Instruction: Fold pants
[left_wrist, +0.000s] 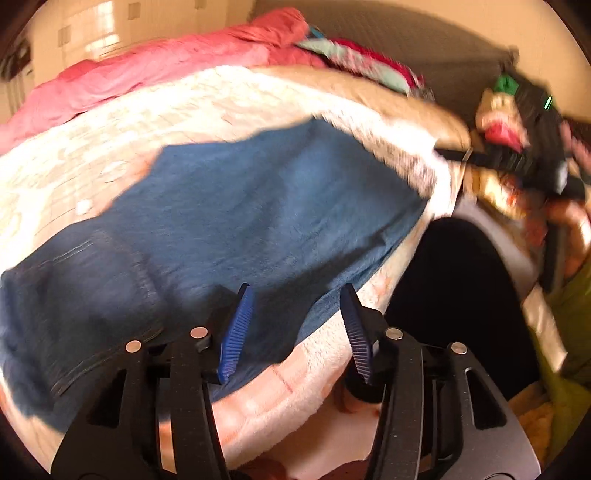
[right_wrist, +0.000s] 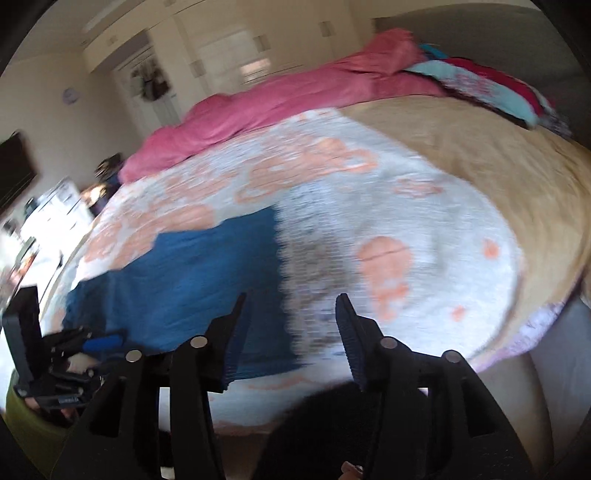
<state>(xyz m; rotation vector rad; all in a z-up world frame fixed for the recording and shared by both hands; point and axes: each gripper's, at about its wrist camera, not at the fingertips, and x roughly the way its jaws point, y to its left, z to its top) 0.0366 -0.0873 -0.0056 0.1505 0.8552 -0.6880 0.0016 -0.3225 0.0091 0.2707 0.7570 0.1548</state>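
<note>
Blue pants (left_wrist: 236, 218) lie flat on a white and peach blanket (left_wrist: 110, 147) on the bed, waistband end at the left. They also show in the right wrist view (right_wrist: 192, 284). My left gripper (left_wrist: 295, 302) is open and empty, just above the pants' near edge. My right gripper (right_wrist: 291, 314) is open and empty over the blanket, beside the pants' right end. The right gripper also shows at the right of the left wrist view (left_wrist: 524, 158), and the left gripper at the lower left of the right wrist view (right_wrist: 74, 354). Both views are blurred.
A pink duvet (right_wrist: 277, 99) is bunched along the bed's far side. Folded colourful clothes (right_wrist: 498, 88) lie at the far right corner on a tan sheet (right_wrist: 498, 166). A dark shape (left_wrist: 450, 295) sits off the bed's near edge. Wardrobe doors (right_wrist: 229, 51) stand behind.
</note>
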